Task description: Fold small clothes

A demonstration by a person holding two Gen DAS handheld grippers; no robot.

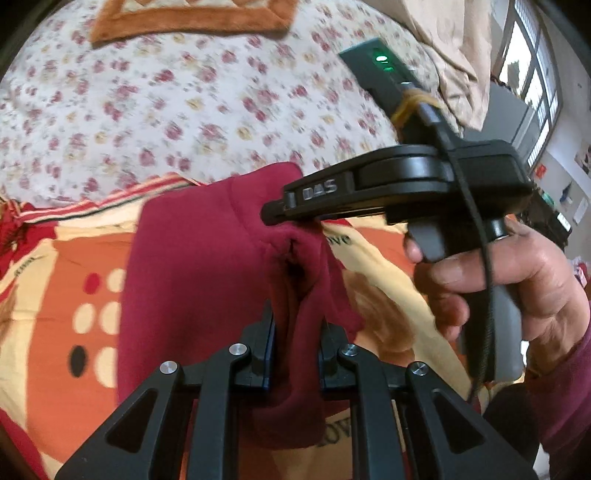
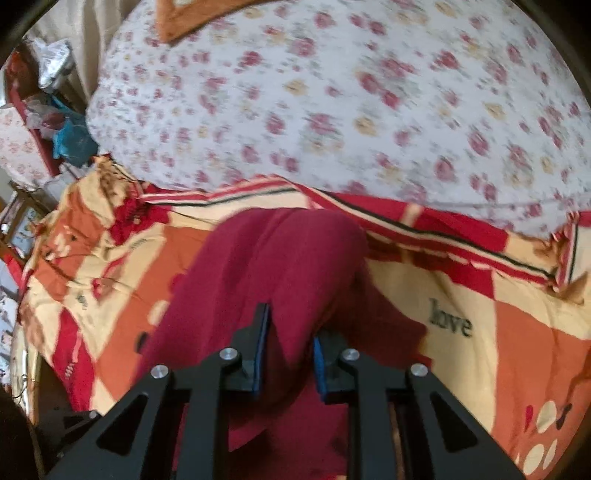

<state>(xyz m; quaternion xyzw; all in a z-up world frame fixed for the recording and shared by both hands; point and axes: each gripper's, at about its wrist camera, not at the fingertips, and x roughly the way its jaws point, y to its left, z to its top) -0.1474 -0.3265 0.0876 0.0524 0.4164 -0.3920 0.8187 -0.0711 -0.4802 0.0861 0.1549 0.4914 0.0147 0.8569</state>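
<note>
A dark red garment (image 1: 192,258) hangs bunched and lifted above the patterned bedsheet (image 1: 74,258). In the left wrist view, my left gripper (image 1: 297,317) is shut on a fold of it at the bottom centre. My right gripper (image 1: 271,216), held by a hand (image 1: 517,280), pinches the same cloth at its upper right edge. The right wrist view shows the garment (image 2: 280,251) draped away from my right gripper (image 2: 291,325). Its blue pads (image 2: 262,347) are shut on a thick fold. The lower part of the cloth is hidden behind the fingers.
A white floral quilt (image 2: 369,92) bulges behind the orange, red and cream bedsheet (image 2: 480,332). A brown-bordered cloth (image 1: 184,22) lies on the quilt's far side. Clutter and bags (image 2: 55,110) sit off the bed's left side. A window (image 1: 535,74) is at the far right.
</note>
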